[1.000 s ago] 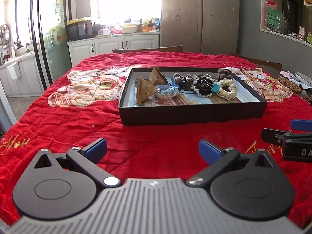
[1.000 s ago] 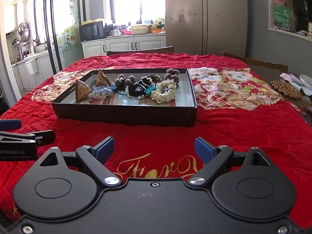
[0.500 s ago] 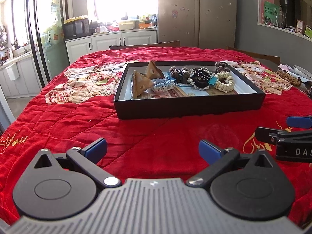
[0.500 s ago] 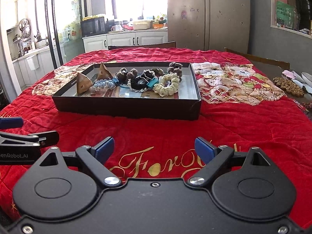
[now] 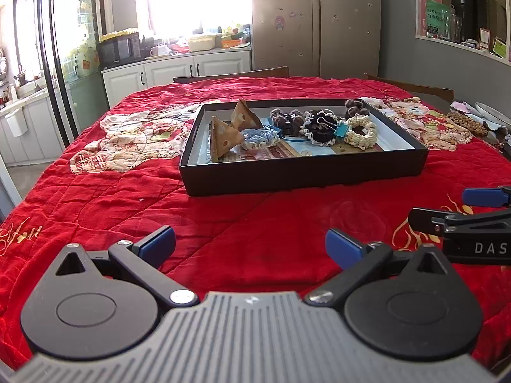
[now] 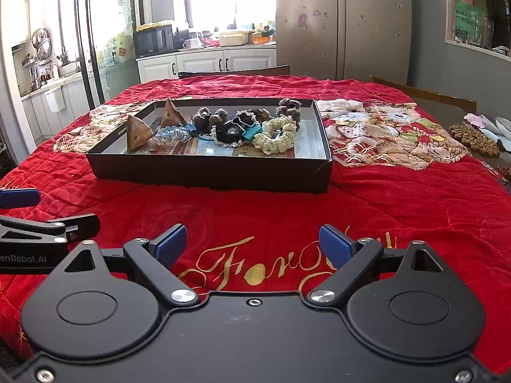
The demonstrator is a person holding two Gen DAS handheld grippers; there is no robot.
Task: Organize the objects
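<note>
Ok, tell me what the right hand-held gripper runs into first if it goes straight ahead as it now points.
The right hand-held gripper, open and empty, would probably cross bare red quilt and meet the near wall of the black tray first; depth is uncertain.

Bare red quilt (image 6: 255,210) lies between each hand-held gripper and the black tray (image 6: 210,170), whose raised front wall fences in the crowded trinkets (image 6: 242,127).
</note>
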